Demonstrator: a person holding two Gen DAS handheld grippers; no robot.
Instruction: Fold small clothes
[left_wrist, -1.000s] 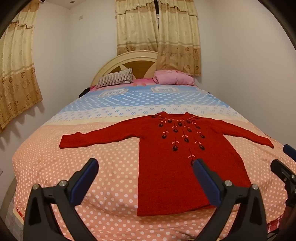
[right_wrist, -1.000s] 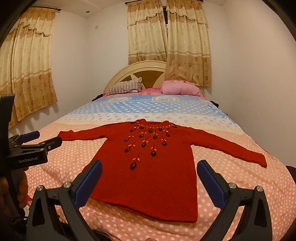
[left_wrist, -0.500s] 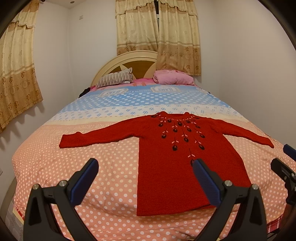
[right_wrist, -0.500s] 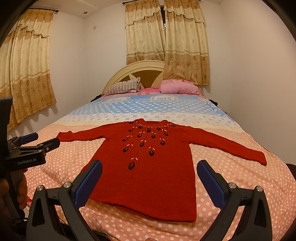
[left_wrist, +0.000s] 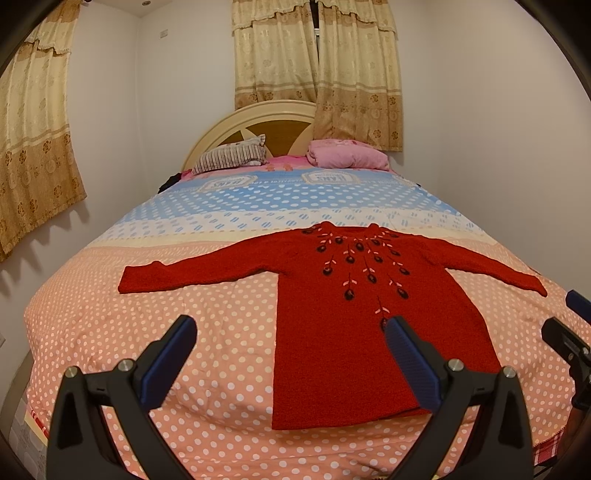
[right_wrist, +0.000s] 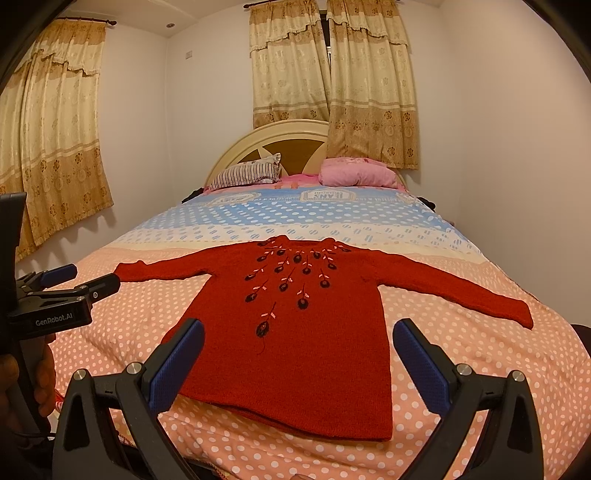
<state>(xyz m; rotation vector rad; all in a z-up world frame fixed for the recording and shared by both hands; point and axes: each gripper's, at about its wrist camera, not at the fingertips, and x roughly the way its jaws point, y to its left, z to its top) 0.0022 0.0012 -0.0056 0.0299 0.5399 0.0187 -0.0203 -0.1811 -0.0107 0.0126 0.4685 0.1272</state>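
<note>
A small red knitted sweater (left_wrist: 351, 332) with dark flower embroidery lies flat and face up on the bed, both sleeves spread out; it also shows in the right wrist view (right_wrist: 303, 339). My left gripper (left_wrist: 291, 358) is open and empty, held above the bed's foot, near the sweater's left hem corner. My right gripper (right_wrist: 299, 362) is open and empty, held above the sweater's hem. The left gripper also shows at the left edge of the right wrist view (right_wrist: 79, 278), and the right gripper's tips at the right edge of the left wrist view (left_wrist: 567, 321).
The bed has a polka-dot cover (left_wrist: 129, 332), peach near me and blue farther back. A striped pillow (left_wrist: 231, 158) and a pink pillow (left_wrist: 347, 155) lie by the headboard (right_wrist: 273, 136). Walls stand close on both sides, with curtains (right_wrist: 51, 147) on the left.
The right wrist view has shifted slightly, so the sweater sits a little lower and closer. The sweater itself has not moved and both grippers stay open.
</note>
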